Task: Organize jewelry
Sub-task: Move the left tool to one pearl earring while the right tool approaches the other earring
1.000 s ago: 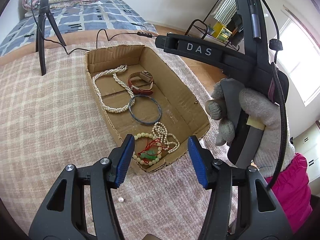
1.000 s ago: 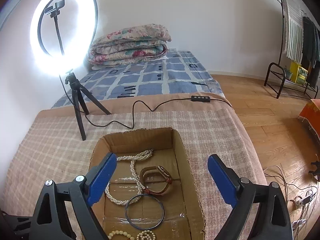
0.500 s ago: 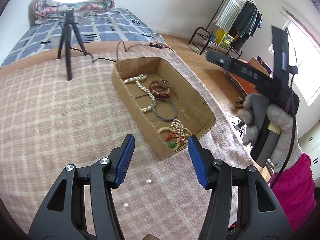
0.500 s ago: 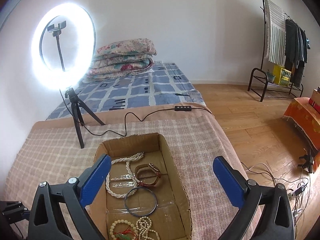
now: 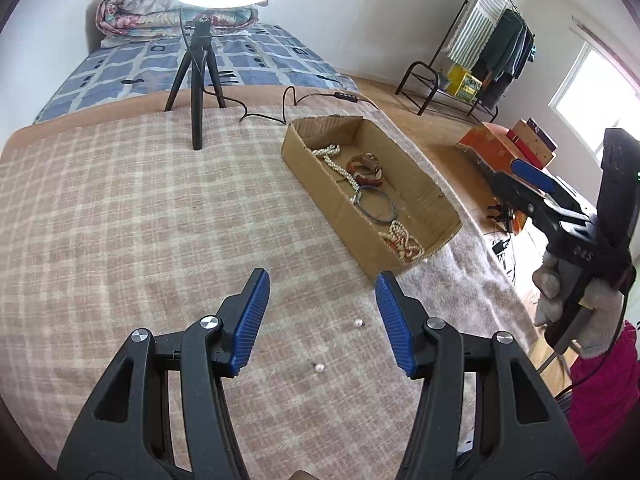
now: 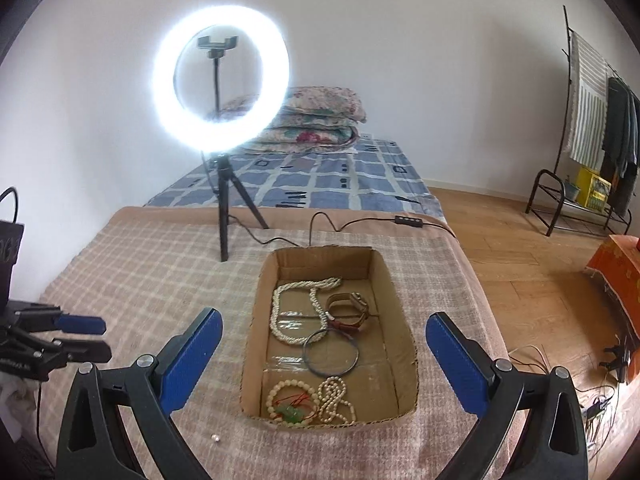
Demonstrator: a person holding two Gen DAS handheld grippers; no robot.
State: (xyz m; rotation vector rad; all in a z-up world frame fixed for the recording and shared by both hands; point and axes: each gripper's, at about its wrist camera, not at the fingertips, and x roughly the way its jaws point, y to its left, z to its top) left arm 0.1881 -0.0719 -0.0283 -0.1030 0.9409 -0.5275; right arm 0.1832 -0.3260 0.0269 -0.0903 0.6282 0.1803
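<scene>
A cardboard box (image 6: 405,344) sits on the plaid blanket and also shows in the left wrist view (image 5: 424,190). In it lie a long pearl necklace (image 6: 280,308), a brown watch (image 6: 348,310), a dark bangle (image 6: 330,354), a bead bracelet with a green charm (image 6: 288,402) and a small pearl strand (image 6: 336,398). Two loose pearls (image 5: 358,323) (image 5: 319,367) lie on the blanket in front of the box; one shows in the right wrist view (image 6: 215,437). My left gripper (image 5: 320,318) is open and empty, left of and back from the box. My right gripper (image 6: 322,356) is open and empty, above the box's near end.
A ring light on a tripod (image 6: 222,208) stands behind the box, its cable (image 6: 360,222) trailing right along the bed edge. The bed drops off to wooden floor (image 6: 540,272) on the right. A clothes rack (image 6: 592,120) stands far right.
Both grippers have pulled back and up from the box. The left one has also swung left, so the box now lies further off to its right.
</scene>
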